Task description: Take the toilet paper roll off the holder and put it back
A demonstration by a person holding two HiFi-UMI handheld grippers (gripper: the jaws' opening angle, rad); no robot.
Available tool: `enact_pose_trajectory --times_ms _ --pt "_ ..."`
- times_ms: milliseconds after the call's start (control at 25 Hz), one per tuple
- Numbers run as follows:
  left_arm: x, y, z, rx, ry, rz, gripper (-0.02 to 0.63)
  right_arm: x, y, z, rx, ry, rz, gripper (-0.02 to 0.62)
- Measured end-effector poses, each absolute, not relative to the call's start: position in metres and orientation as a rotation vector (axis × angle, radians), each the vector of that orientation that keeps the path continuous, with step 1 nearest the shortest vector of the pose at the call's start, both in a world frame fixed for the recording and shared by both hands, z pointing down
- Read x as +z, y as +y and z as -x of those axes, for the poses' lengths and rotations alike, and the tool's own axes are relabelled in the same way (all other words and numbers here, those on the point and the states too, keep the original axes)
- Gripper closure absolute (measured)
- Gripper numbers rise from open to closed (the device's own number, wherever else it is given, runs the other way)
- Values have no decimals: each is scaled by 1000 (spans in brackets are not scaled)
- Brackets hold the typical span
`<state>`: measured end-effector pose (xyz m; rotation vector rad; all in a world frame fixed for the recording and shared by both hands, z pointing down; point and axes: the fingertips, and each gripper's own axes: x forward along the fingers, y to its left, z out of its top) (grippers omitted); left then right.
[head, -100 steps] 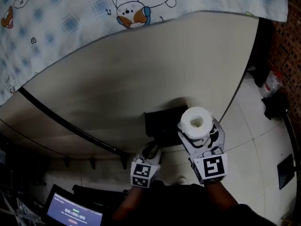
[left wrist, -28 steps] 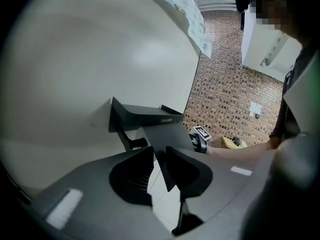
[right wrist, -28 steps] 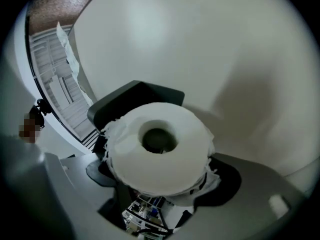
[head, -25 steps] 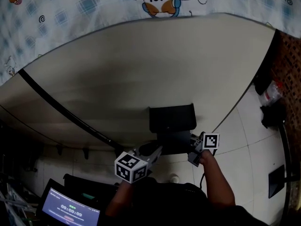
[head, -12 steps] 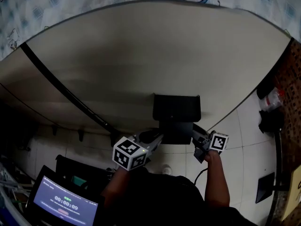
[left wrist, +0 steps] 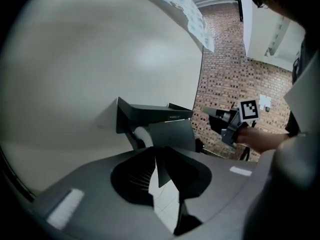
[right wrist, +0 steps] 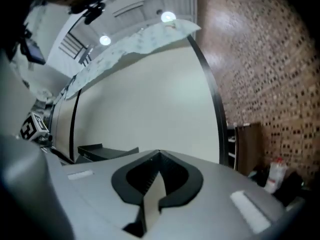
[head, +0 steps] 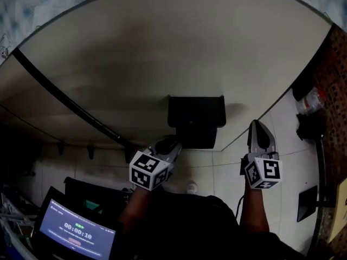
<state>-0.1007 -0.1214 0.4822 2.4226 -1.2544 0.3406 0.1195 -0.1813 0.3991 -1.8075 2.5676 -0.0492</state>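
The black paper holder [head: 196, 118] hangs on the cream wall. In the left gripper view the white toilet paper roll [left wrist: 143, 135] sits inside the holder [left wrist: 155, 115], under its grey flap [left wrist: 172, 134]. My left gripper [head: 174, 145] is at the holder's lower left. Its jaws [left wrist: 161, 150] have just been closing to a narrow gap, with nothing clearly between them. My right gripper [head: 256, 125] is off to the holder's right, apart from it, shut and empty [right wrist: 160, 155]. The head view does not show the roll.
A black rail [head: 70, 110] runs slantwise along the wall. A laptop screen [head: 76, 233] glows at the lower left. A bottle [head: 310, 99] and dark items stand on the tiled floor by the brick wall [right wrist: 260, 59] on the right.
The right gripper has left the holder, swung right and up, rolled over and shut. The left gripper edged a little. Four seconds ago the right gripper held the roll; now the roll is in the holder.
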Motion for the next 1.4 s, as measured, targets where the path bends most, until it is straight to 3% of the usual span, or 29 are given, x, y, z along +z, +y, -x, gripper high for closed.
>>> enact_pose_trajectory --times_ms 240,560,680,840,1400 --pt "495 -135 96 412 -1381 -2435 534 357 -164 -79 248 2558 1749 594" --pt "481 -138 124 335 -1590 -2415 532 345 -165 -53 338 2576 1712 594" --pt "457 -142 147 228 -1739 -2375 535 345 -167 -51 319 2586 1702 594" --pt "408 -152 163 90 -1901 -2395 588 344 -170 -45 315 2590 1680 594" --pt "309 -181 154 -152 -2040 -2501 588 310 -196 -24 346 2554 1680 595"
